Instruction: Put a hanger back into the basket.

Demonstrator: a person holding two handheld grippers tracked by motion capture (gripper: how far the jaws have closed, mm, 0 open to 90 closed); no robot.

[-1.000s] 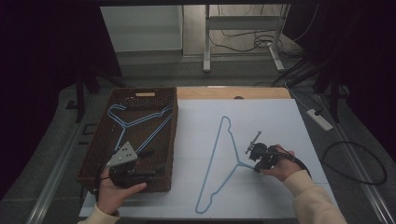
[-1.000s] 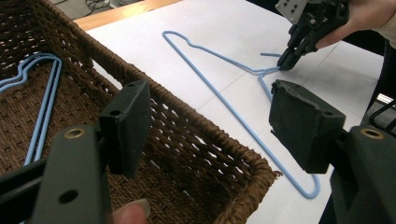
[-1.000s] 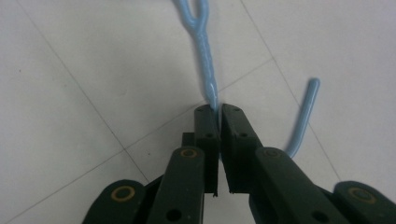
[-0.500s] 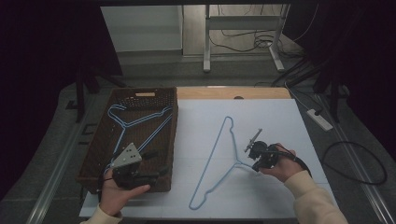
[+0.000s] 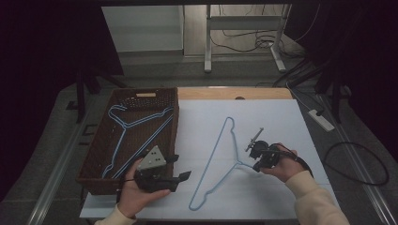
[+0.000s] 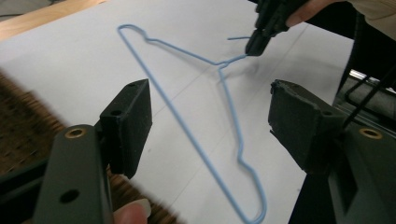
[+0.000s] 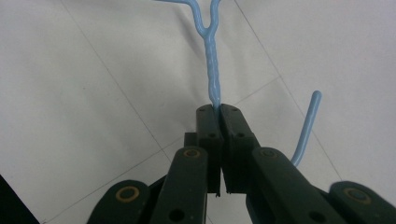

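High view: white table sheet (image 5: 281,117) fills the middle, brown wicker basket (image 5: 141,101) on the left with two light-blue hangers (image 5: 123,129) lying inside. One more blue wire hanger (image 5: 220,154) lies flat on the sheet, centre-right, hook end at right, shoulders running near to far. Right gripper (image 5: 257,158) is pinched tight on the twisted neck of that hanger, just below the hook; right gripper view shows jaws fully together on the wire (image 7: 214,93), hook tip (image 7: 312,112) curling free beside them. Left gripper (image 5: 180,176) hovers at the basket's near right corner, jaws spread wide, empty, aimed at the hanger's near arm (image 6: 233,121).

Risks, as judged: thin round wire could twist or slip out of the flat pads on lifting; the long frame would then swing and catch the basket rim.
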